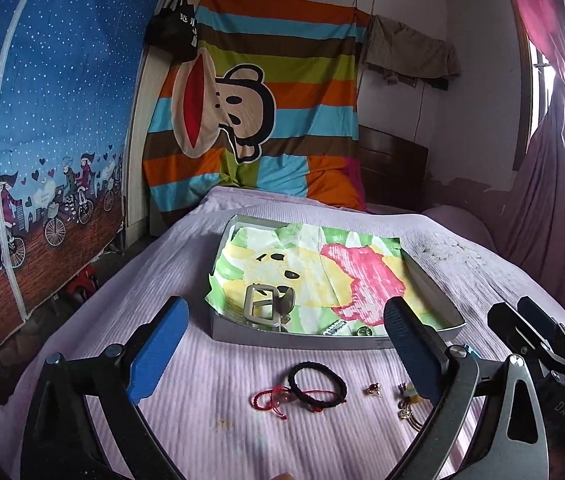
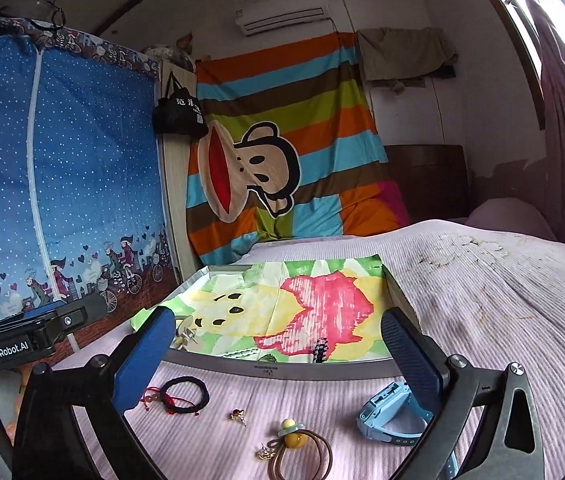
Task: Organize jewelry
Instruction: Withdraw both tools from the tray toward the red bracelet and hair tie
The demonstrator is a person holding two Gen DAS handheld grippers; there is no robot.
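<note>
Both pairs of fingers stand spread wide, gripping nothing, left gripper (image 1: 286, 352) and right gripper (image 2: 278, 364) above the bed (image 1: 186, 420). Only the right view shows a blue watch (image 2: 392, 416) and yellow-bead hair tie (image 2: 298, 446); only the left shows a metal buckle (image 1: 260, 306) in the tray (image 1: 302, 338). Both show the black bracelet (image 1: 317, 382) before the tray.

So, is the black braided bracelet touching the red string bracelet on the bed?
Touching. In the left wrist view the black braided bracelet lies over the red string bracelet, whose cord runs across its ring. The right wrist view shows the same overlap.

Striped monkey sheet (image 1: 266, 92), blue wardrobe (image 1: 42, 128) (zippered, seemingly), air conditioner (image 2: 282, 12).
</note>
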